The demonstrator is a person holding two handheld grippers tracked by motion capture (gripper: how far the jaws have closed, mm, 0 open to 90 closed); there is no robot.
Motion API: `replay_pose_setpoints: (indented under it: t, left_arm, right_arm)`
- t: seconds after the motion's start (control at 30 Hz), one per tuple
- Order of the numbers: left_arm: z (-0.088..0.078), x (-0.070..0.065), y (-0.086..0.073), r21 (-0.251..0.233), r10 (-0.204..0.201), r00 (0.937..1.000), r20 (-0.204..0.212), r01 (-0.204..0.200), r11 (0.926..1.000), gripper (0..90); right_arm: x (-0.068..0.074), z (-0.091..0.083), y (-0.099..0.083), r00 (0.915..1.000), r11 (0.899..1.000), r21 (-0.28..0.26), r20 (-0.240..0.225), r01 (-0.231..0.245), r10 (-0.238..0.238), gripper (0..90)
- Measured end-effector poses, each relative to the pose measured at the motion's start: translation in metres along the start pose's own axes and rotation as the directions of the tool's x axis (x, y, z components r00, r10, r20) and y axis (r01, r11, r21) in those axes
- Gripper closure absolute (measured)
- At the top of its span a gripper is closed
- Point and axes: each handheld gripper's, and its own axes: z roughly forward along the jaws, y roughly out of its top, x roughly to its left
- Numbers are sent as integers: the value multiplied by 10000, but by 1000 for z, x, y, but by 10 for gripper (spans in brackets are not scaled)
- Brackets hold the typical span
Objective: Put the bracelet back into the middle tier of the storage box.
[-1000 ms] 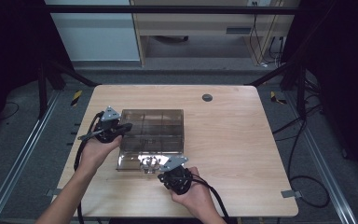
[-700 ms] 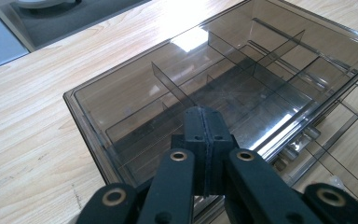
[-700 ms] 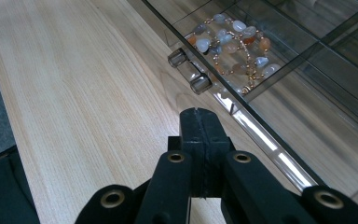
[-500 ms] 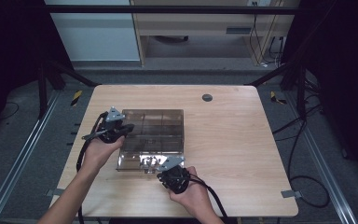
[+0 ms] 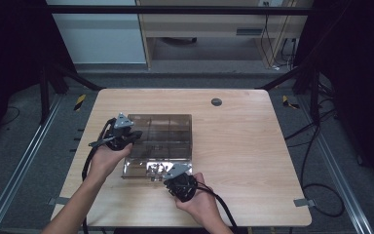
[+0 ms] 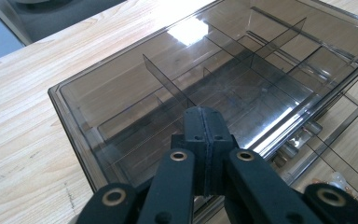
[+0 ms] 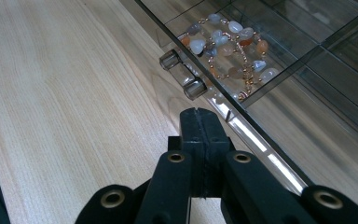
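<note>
No readable text anywhere on show.

Scanning the table (image 5: 253,146) from above: plain wood grain, no label, no number, no sign. The smoky clear organiser box (image 5: 160,141) carries no brand or sticker on its lid or walls, and up close its dividers and the beaded bracelet (image 7: 228,46) inside bear no lettering either. The black tongs of the left gripper (image 6: 204,135) and the right gripper (image 7: 203,135) show bare metal rivets and nothing printed. Yellow-and-black hazard stripes (image 5: 79,101) mark the floor beside the table, a sign without words. The cabinet at the back is too small and dim to read.
</note>
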Motion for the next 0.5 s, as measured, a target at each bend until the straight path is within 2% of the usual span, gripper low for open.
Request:
replay_pose_setpoints:
  t: [0.5]
  left_arm:
    - [2, -2, -1, -9, 26, 10000, -28, -26, 10000, 895]
  right_arm:
    - [-3, 4, 0, 10000, 10000, 1, -9, -83, 83, 900]
